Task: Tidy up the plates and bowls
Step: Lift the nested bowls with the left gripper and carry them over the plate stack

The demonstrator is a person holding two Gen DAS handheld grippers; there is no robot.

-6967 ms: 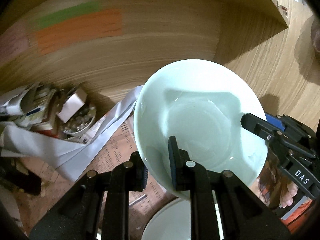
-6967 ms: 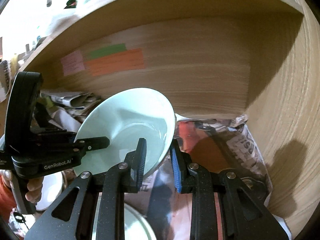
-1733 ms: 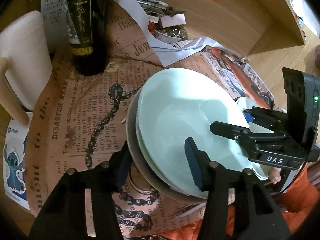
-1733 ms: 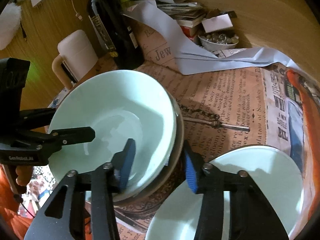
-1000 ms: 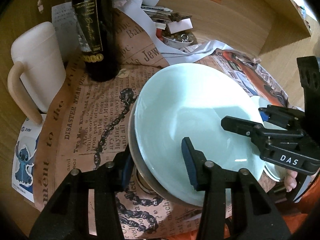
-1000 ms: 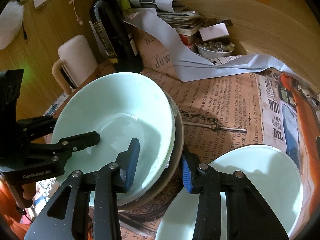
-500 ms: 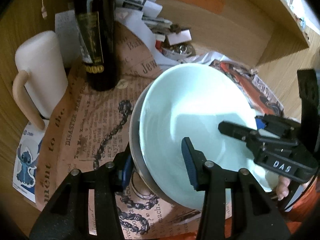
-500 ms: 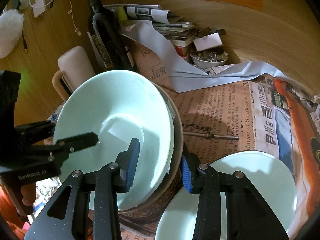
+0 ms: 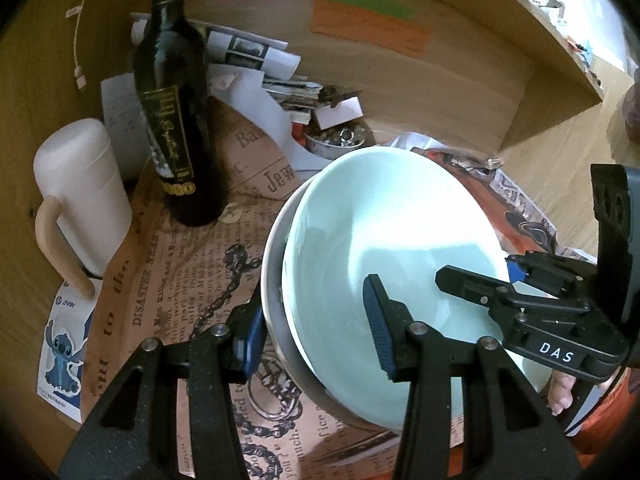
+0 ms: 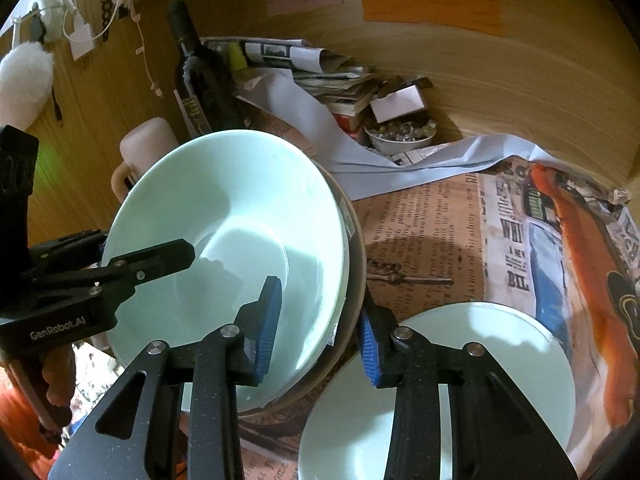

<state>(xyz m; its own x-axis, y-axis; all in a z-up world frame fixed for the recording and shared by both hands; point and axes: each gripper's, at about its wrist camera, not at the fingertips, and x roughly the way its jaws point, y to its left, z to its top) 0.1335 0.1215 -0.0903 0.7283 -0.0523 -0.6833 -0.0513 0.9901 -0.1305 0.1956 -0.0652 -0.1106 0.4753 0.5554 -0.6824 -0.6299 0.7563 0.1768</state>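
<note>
1. The pale green bowl (image 9: 384, 240) is seen nested in a grey-brown bowl (image 9: 272, 280), at the centre of the newspaper-covered surface (image 9: 192, 272).
2. The left gripper (image 9: 316, 328) is held spread, its fingers straddling both rims at 6 o'clock of the stack; no firm grip can be confirmed.
3. The right gripper (image 10: 320, 324) is likewise held apart, straddling the rims on the opposite side.
4. "DAS" is read on the right gripper's body, "GenRobot.AI" on the left's.
5. A pale green plate (image 10: 480, 380) lies at 5 o'clock of the stack in the right wrist view.
6. A dark wine bottle (image 9: 172, 120) with a gold-lettered label, illegible, stands at 10 o'clock; a white mug (image 9: 80, 192) is beside it.
7. "DISASTER" and "Jew" are read on the newsprint.
</note>
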